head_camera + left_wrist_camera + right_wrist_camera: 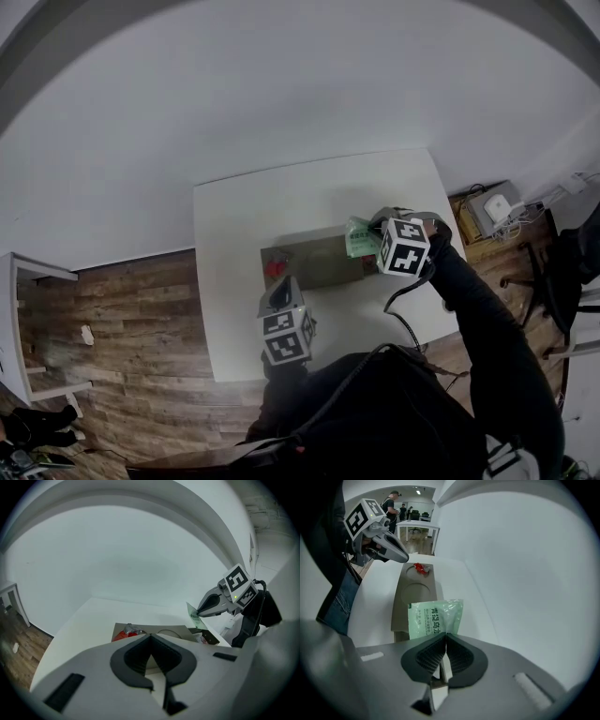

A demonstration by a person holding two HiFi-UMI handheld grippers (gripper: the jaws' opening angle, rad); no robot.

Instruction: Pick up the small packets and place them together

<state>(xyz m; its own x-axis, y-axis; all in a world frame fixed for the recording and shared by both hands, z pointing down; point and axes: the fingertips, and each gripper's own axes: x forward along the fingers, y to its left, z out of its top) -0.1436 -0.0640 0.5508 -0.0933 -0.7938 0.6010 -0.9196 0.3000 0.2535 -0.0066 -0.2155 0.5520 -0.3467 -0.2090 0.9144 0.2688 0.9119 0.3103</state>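
A tan tray [319,264] lies on the white table [234,309]. My right gripper [373,238] is shut on a pale green packet [359,238], which hangs above the tray's right end. In the right gripper view the green packet [435,618] stands up from the shut right gripper [444,635] over the tray [404,599]. A red packet [274,269] lies at the tray's left end. My left gripper [279,287] hovers just short of it, jaws together with nothing between them. The left gripper view shows the red packet [126,633] and the right gripper [200,611] holding the green packet [194,617].
A small dark packet [206,639] lies at the tray's right end. Wooden floor [131,309] lies left of the table, with a white shelf [28,328] further left. A box of devices [492,214] and a chair [562,272] stand at the right.
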